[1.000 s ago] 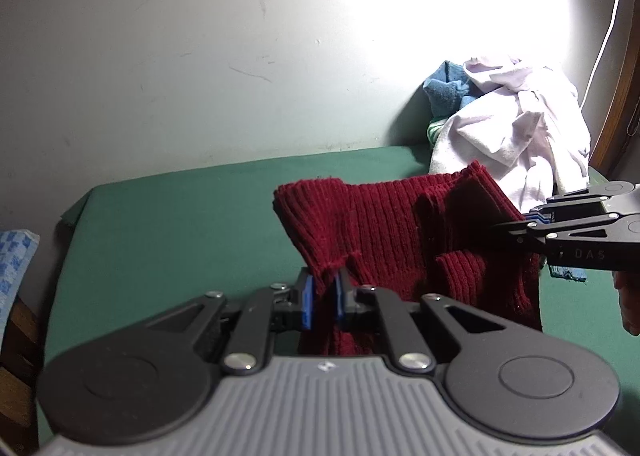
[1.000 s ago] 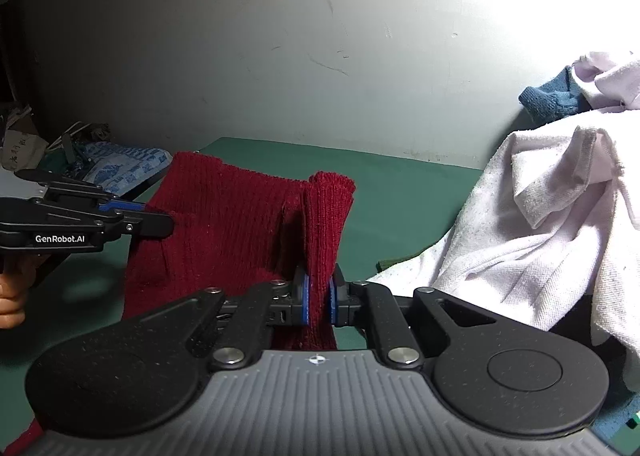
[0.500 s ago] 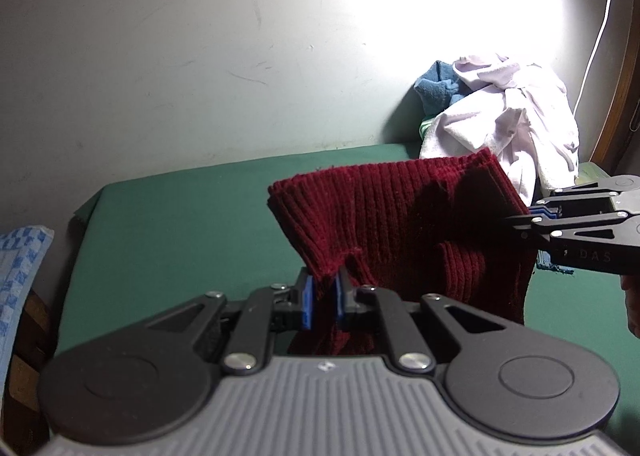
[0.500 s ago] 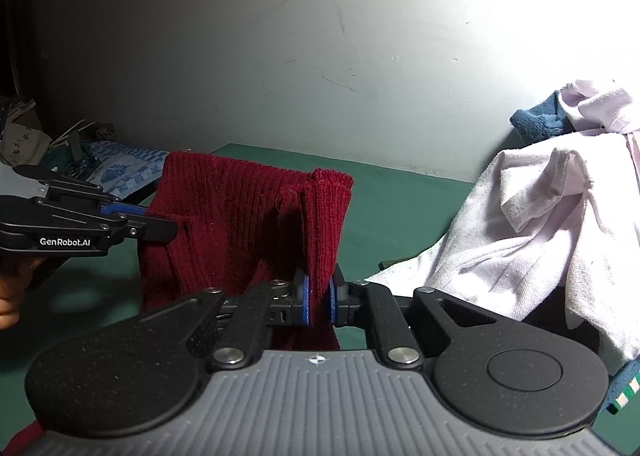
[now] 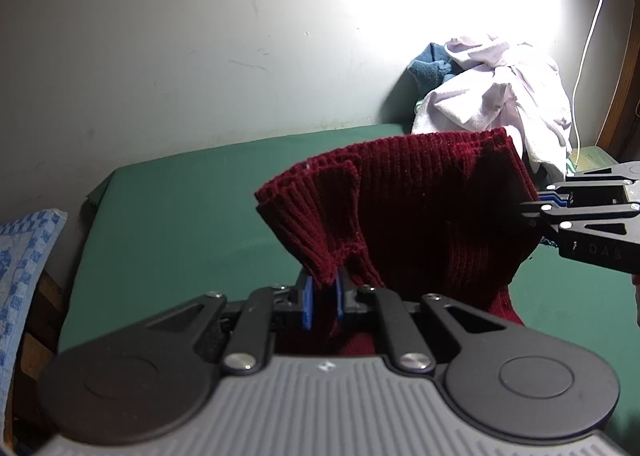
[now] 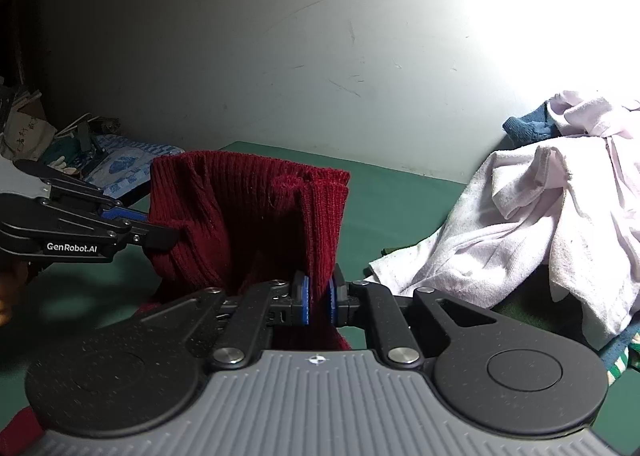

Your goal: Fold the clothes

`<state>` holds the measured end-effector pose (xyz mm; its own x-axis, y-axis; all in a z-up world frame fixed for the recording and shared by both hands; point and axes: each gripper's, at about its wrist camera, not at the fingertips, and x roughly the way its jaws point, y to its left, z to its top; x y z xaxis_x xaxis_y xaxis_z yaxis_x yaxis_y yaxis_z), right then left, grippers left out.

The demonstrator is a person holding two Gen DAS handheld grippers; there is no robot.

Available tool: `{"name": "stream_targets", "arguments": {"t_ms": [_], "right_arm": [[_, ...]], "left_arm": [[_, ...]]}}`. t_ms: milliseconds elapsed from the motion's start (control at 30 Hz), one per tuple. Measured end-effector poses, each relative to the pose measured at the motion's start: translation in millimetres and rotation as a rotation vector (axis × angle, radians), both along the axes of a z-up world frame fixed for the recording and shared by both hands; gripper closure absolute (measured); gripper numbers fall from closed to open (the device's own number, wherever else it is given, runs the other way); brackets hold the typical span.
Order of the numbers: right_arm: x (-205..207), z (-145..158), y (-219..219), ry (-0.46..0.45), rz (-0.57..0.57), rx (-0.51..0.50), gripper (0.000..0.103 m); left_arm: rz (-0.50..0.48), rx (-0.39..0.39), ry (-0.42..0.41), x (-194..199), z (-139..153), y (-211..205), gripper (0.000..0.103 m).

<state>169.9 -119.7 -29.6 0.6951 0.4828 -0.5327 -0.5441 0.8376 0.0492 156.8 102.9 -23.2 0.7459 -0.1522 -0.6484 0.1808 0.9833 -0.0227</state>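
Observation:
A dark red ribbed knit garment (image 5: 420, 207) hangs stretched between my two grippers above the green surface (image 5: 180, 223). My left gripper (image 5: 322, 296) is shut on its left top corner. My right gripper (image 6: 318, 296) is shut on its right top corner, and shows side-on at the right edge of the left wrist view (image 5: 532, 211). In the right wrist view the garment (image 6: 248, 215) hangs in folds, and the left gripper (image 6: 168, 234) pinches its far edge. The garment's lower part is hidden behind the gripper bodies.
A heap of pale lilac and white clothes (image 5: 500, 103) with a blue item (image 5: 430, 67) lies against the wall at the back right; it is close on the right in the right wrist view (image 6: 540, 215). A blue checked cloth (image 5: 24, 256) lies off the left edge. A white cable (image 5: 588, 39) hangs down the wall.
Both grippers have lifted the red garment higher off the green surface; its top edge is now stretched straighter between them. Both grips are unchanged.

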Motion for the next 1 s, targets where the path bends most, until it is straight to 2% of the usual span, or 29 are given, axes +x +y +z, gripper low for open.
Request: {"name": "stream_targets", "arguments": {"t_ms": [533, 1000], "right_arm": [[-26.6, -2.6, -7.4, -0.011, 0.039, -0.015, 0.094], [-43.5, -9.1, -8.4, -0.02, 0.06, -0.023, 0.094]], "left_arm": [[-0.017, -0.011, 0.002, -23.2, 2.6, -3.3, 0.095], [-0.028, -0.019, 0.01, -41.9, -9.7, -3.2, 0.095]]}}
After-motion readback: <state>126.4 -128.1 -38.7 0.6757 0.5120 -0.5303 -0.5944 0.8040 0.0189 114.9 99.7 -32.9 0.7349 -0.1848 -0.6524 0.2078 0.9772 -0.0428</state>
